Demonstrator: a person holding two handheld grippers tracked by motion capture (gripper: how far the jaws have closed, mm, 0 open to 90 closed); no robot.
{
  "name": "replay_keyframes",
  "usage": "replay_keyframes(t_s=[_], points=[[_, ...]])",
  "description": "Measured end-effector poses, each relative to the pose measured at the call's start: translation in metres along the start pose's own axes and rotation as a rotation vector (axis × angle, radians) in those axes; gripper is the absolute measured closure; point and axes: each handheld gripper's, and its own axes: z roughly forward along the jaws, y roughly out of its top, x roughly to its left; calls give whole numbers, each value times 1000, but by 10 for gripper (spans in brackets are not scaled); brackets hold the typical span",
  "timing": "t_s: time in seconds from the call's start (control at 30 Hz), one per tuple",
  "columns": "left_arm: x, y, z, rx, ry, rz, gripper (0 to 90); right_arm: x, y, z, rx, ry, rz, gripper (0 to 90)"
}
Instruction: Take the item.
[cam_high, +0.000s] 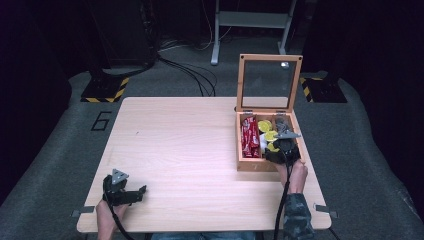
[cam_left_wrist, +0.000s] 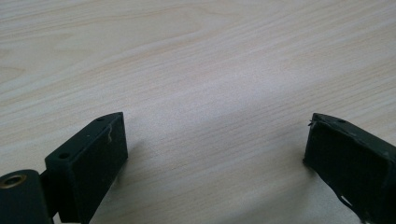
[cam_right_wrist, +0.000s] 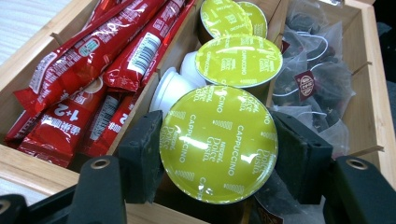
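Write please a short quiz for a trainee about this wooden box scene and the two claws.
1. True or false: the left claw is shut on a red sachet.
2. What does the right claw grip? A) tea bag B) yellow-green capsule C) red sachet
3. In what position is the lid of the wooden box?

Key
1. False. It is open over the bare table.
2. B. The capsule, marked Cappuccino, sits between both pads.
3. Open, standing upright at the far side of the box.
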Motion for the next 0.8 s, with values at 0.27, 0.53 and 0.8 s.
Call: replay_keyframes(t_s=[0.27, 0.53, 0.8], points=[[0, 0, 0, 0, 0, -1, 54, -2, 2, -4, -13, 11, 2, 376], [0, 0, 0, 1, 0, 1, 54, -3, 5, -11, -24, 14, -2, 376], [0, 0, 0, 0, 0, 0, 54, -4, 9, -15, -46, 29, 1, 377]])
